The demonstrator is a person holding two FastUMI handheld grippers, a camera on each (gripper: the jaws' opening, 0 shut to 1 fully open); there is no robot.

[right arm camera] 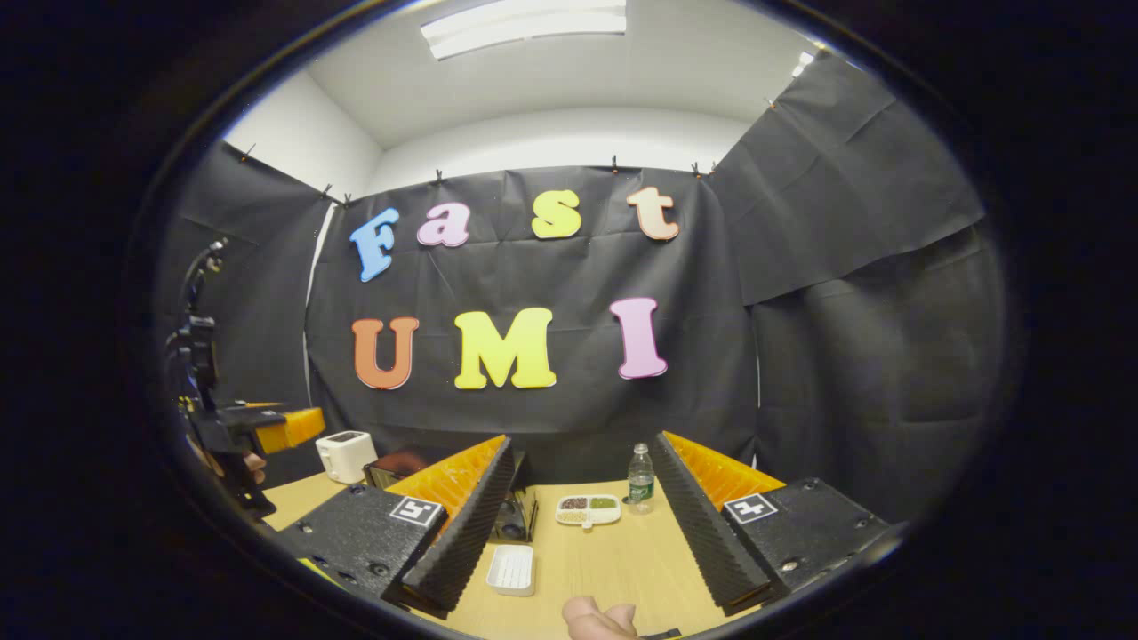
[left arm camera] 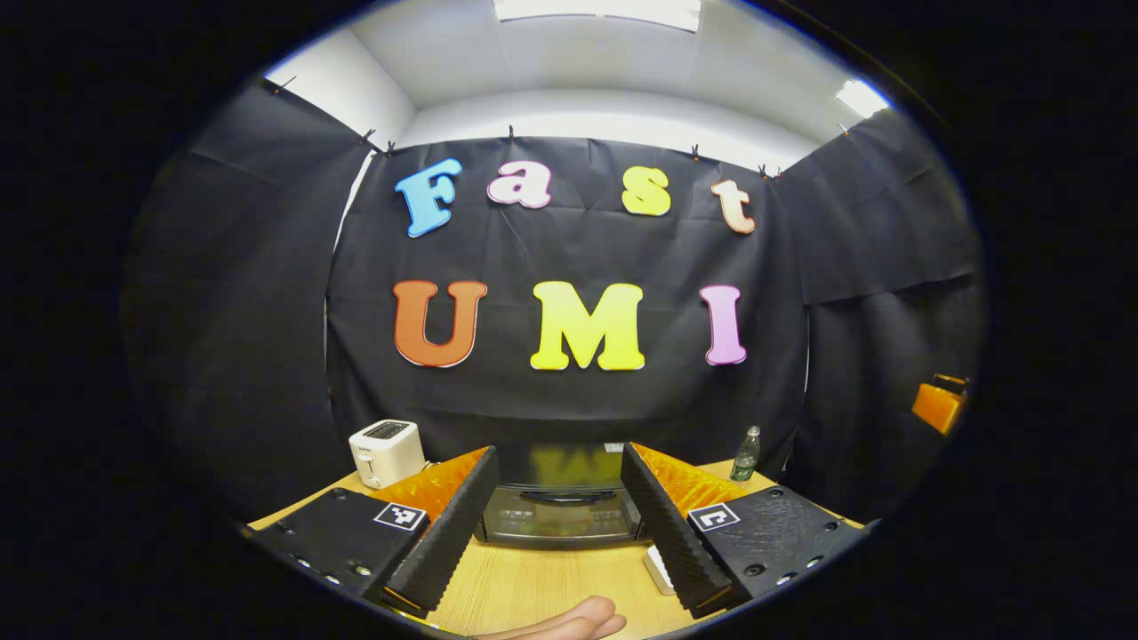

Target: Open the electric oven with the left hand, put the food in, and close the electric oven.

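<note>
Ahead, between the wide-open left gripper's (left arm camera: pixel 558 524) fingers, sits the shut oven (left arm camera: pixel 558 502); the right gripper (right arm camera: pixel 582 524) gapes, empty, over the desk (right arm camera: pixel 622 560).

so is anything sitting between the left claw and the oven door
Nothing visible does. In the left gripper view the open left claw faces the electric oven head on, with bare wooden table between. The toaster and bottle stand off to the sides.

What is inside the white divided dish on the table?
The divided dish holds food in separate compartments: dark, green and pale portions. What each food is cannot be told; it is too small.
</note>
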